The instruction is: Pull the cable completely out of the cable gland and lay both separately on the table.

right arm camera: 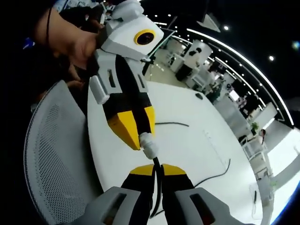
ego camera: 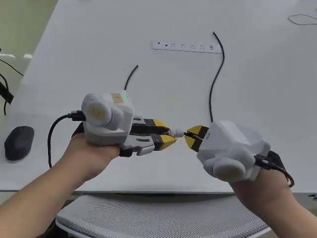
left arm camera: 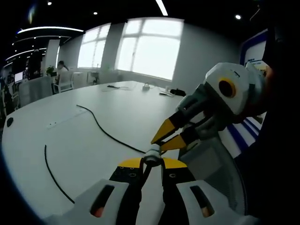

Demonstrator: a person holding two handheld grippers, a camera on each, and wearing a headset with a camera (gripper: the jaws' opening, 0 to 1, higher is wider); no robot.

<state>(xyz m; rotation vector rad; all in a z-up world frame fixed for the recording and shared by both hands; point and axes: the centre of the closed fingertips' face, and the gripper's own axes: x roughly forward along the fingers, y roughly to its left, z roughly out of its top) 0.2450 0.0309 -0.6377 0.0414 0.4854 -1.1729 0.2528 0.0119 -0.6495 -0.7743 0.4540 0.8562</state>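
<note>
Two claws set for pulling: left claw [left arm camera: 152, 163] pinches the white plastic cable gland [ego camera: 176, 132], right claw [right arm camera: 157, 169] the thin black cable [ego camera: 210, 106]. Next, draw them apart.

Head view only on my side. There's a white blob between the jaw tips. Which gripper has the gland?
Observer: The left gripper view has the cable gland pinched between the left gripper tips.
Operator: And the cable?
Observer: In the right gripper view, the cable runs from the gland down between the right gripper tips, which are shut on it.
Operator: Is it out yet?
Observer: No. In that view the cable meets the gland's end with no gap.
</note>
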